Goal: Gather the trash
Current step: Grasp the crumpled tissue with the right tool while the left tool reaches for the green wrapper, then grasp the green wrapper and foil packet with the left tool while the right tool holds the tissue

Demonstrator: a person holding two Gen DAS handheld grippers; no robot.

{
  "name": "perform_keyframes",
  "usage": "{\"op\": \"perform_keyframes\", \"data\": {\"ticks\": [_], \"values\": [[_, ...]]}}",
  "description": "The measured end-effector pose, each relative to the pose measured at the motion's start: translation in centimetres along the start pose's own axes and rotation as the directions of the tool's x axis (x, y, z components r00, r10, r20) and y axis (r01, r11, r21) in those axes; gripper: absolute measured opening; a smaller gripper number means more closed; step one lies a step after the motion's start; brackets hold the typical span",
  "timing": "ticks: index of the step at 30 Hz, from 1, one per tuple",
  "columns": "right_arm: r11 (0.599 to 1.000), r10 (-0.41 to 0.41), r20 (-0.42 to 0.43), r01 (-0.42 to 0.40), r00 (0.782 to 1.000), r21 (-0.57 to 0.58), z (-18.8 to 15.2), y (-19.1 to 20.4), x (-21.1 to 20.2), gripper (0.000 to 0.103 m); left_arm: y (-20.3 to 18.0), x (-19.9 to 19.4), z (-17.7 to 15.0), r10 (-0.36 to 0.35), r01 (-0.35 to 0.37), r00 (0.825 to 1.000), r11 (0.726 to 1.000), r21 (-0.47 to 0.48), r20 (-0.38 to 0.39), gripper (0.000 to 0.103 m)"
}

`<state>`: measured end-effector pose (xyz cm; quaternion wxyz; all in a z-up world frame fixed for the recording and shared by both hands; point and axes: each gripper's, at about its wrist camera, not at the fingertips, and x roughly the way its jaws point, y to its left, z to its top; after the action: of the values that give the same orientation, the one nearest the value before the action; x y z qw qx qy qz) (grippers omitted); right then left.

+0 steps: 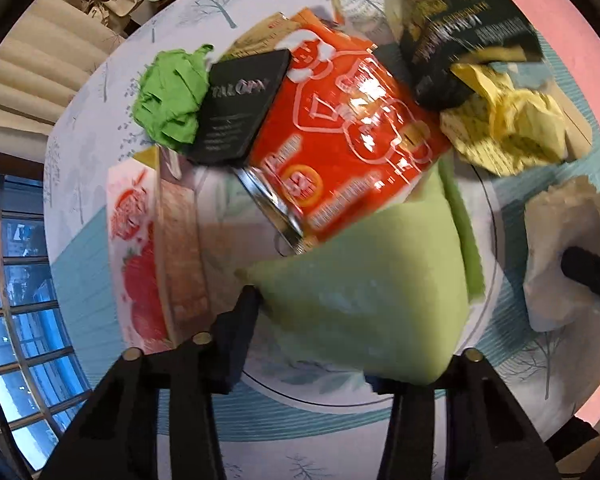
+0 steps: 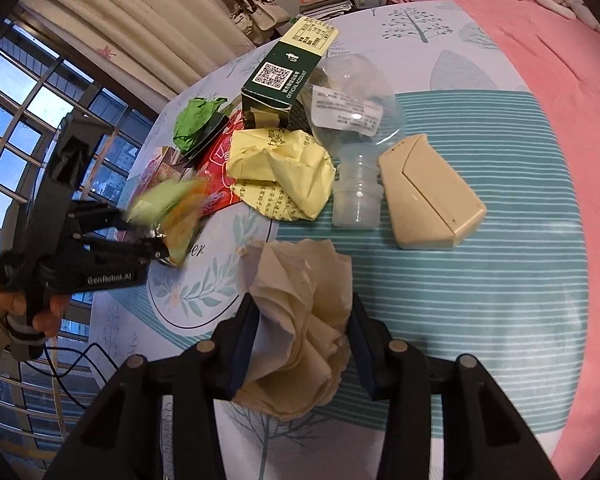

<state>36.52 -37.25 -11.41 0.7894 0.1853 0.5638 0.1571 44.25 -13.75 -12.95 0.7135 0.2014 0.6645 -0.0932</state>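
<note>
- Below, at frame bottom, the left gripper (image 1: 312, 344) pointed straight down, its jaws clamping a pale green packet (image 1: 372, 292).
- Lower centre, the right gripper (image 2: 302, 344) angled downward, pinching crumpled beige paper (image 2: 300, 320).

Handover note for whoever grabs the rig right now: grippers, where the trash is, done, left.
Left gripper: shut on pale green wrapper, pointing down at the table.
Right gripper: shut on crumpled beige tissue.
On the table: green paper ball, dark green box, yellow crumpled paper, clear plastic bottle, beige case, red packet.
Done: two pieces gripped. Left: bin them (no bin in view), collect the rest.
</note>
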Motion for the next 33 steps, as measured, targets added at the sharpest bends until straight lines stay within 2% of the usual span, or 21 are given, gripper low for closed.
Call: {"op": "perform_keyframes", "data": {"ticks": [1, 4, 9, 13, 17, 21, 24, 29, 30, 33], "values": [[1.000, -0.006, 0.005, 0.006, 1.000, 0.002, -0.1, 0.1, -0.1, 0.041, -0.1, -0.1, -0.2, 0.002, -0.002, 1.000, 1.000, -0.008, 0.013, 0.029], [1.000, -0.017, 0.016, 0.017, 1.000, -0.003, -0.5, 0.6, -0.3, 0.037, -0.3, -0.5, -1.0, 0.000, 0.001, 1.000, 0.999, -0.044, 0.031, 0.010], [0.999, -0.022, 0.041, 0.023, 0.999, -0.023, -1.1, 2.0, -1.1, 0.030, 0.5, -2.1, -2.8, -0.053, 0.065, 0.994, 0.990, -0.125, 0.098, 0.006], [0.999, -0.023, 0.070, 0.025, 0.997, -0.027, -1.9, 3.8, -2.1, 0.030, 1.5, -4.4, -5.3, -0.107, 0.137, 0.980, 0.976, -0.172, 0.170, 0.005], [0.998, -0.040, 0.125, 0.046, 0.991, -0.043, -3.4, 6.4, -3.8, 0.030, 2.6, -6.7, -8.7, -0.154, 0.206, 0.956, 0.958, -0.199, 0.248, 0.004], [0.998, -0.057, 0.176, 0.062, 0.983, -0.022, -5.2, 9.1, -5.4, 0.030, 3.1, -8.4, -12.3, -0.195, 0.261, 0.938, 0.941, -0.214, 0.286, 0.004], [0.997, -0.066, 0.205, 0.071, 0.976, -0.014, -7.0, 11.4, -6.3, 0.030, 3.7, -9.5, -15.1, -0.213, 0.284, 0.923, 0.939, -0.195, 0.320, 0.004], [0.994, -0.109, 0.219, 0.112, 0.970, 0.002, -10.0, 14.2, -6.6, 0.030, 4.3, -9.6, -18.8, -0.240, 0.303, 0.917, 0.938, -0.166, 0.319, 0.005], [0.992, -0.122, 0.229, 0.124, 0.966, 0.005, -10.6, 14.6, -6.7, 0.030, 4.4, -9.6, -19.2, -0.251, 0.313, 0.914, 0.936, -0.163, 0.318, 0.007], [0.989, -0.149, 0.238, 0.145, 0.960, 0.035, -11.8, 15.0, -6.9, 0.030, 4.3, -9.8, -20.0, -0.267, 0.330, 0.908, 0.931, -0.157, 0.323, 0.026]]}}
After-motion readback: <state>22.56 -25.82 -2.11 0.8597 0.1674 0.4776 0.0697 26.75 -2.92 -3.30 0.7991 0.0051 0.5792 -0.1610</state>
